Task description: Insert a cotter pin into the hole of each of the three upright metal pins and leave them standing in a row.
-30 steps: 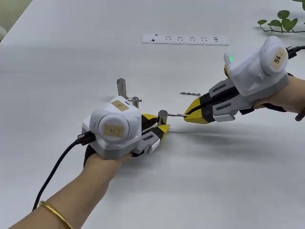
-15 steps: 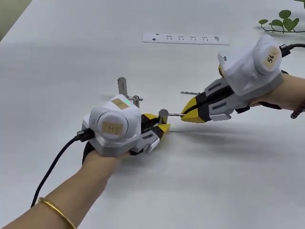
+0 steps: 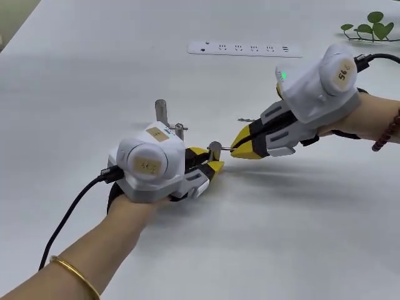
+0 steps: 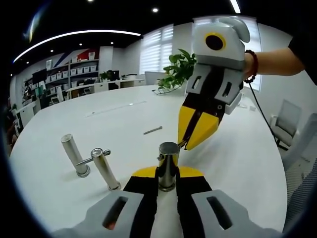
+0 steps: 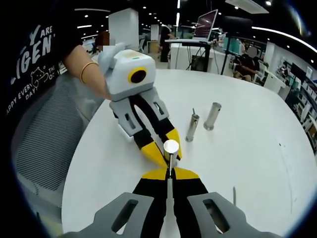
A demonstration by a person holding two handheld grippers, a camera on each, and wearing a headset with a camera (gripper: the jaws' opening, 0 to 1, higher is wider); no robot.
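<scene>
The nearest metal pin [image 3: 214, 149] stands upright on the white desk [image 3: 94, 81], between the yellow tips of the left gripper [image 3: 208, 160]. The right gripper [image 3: 236, 150] faces it from the right, just beside its head.

The left forearm reaches in from the near left, with a gold bangle [image 3: 72, 278] on the wrist. The hand is wrapped round the gripper body, which lies low and almost level over the desk. The right hand comes in from the right edge, wearing a bead bracelet [image 3: 387, 131], and slopes its gripper down and to the left.

The left gripper is closed on the lower shaft of the nearest metal pin, one jaw on each side. The right gripper is pressed together on a thin cotter pin [image 3: 224, 150], held level with its free end at the head of that metal pin. Whether it has entered the hole cannot be told.

To the far left stands the middle metal pin [image 3: 179, 130], with a cotter pin through its head. Beyond it stands the far metal pin [image 3: 161, 111]. A loose cotter pin [image 3: 247, 120] lies on the desk behind the right gripper's tips.
</scene>
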